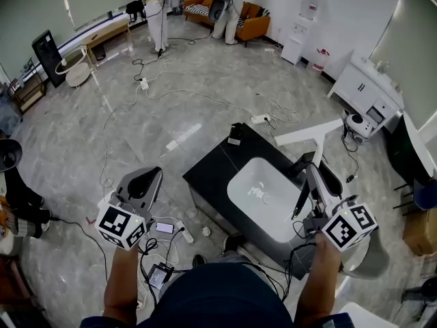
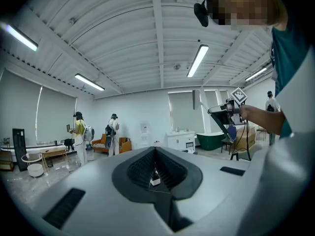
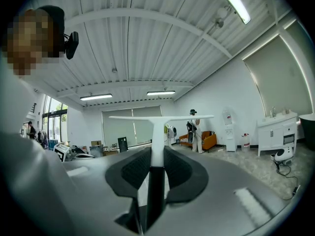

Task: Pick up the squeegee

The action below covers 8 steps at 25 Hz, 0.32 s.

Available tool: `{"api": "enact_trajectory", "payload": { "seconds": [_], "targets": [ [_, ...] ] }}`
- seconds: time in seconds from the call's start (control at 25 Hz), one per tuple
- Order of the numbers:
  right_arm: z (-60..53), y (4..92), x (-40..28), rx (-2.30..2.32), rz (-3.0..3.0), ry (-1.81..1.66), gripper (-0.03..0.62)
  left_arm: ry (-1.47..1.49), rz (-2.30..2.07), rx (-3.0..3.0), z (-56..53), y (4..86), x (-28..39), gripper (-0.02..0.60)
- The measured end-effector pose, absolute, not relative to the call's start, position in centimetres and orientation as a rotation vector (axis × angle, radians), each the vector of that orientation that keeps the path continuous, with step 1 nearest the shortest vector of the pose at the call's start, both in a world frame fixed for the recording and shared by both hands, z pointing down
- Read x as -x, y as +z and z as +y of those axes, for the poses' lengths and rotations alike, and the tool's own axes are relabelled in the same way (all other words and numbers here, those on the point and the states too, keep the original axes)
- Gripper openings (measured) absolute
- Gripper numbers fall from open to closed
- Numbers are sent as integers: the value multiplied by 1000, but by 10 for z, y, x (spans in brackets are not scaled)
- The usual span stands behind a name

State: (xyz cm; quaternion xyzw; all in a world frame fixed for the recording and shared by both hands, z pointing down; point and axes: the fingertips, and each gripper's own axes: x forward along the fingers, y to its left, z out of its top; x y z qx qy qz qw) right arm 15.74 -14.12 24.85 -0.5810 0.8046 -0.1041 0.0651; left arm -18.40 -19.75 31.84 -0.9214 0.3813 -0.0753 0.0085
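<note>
Right hand-held gripper (image 3: 156, 156) | grips squeegee (image 3: 158, 118) handle | blade beyond jaws

White squeegee (image 1: 315, 142) with black handle, white sink basin (image 1: 254, 203) in glossy black counter (image 1: 212, 173), grey marbled floor (image 1: 205, 80), orange sofa (image 1: 254, 26), teal shirt (image 2: 291, 58).

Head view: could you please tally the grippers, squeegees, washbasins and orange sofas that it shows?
Grippers: 2, the left gripper and the right gripper
Squeegee: 1
Washbasin: 1
Orange sofa: 1
Total: 5
</note>
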Motion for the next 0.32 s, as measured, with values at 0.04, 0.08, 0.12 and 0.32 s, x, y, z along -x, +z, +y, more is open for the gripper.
{"api": "enact_trajectory", "payload": {
  "seconds": [0.04,0.08,0.12,0.32],
  "targets": [
    [-141,250,-158,1755,2428,-315,92,-237,1187,2879,-197,318,183,6],
    [-140,251,-158,1757,2428,-315,94,-239,1186,2878,-196,319,183,6],
    [-140,253,-159,1758,2429,-316,94,-240,1186,2878,-196,319,182,6],
    [-139,256,-165,1763,2432,-327,94,-239,1203,2879,-193,325,180,6]
  ]
}}
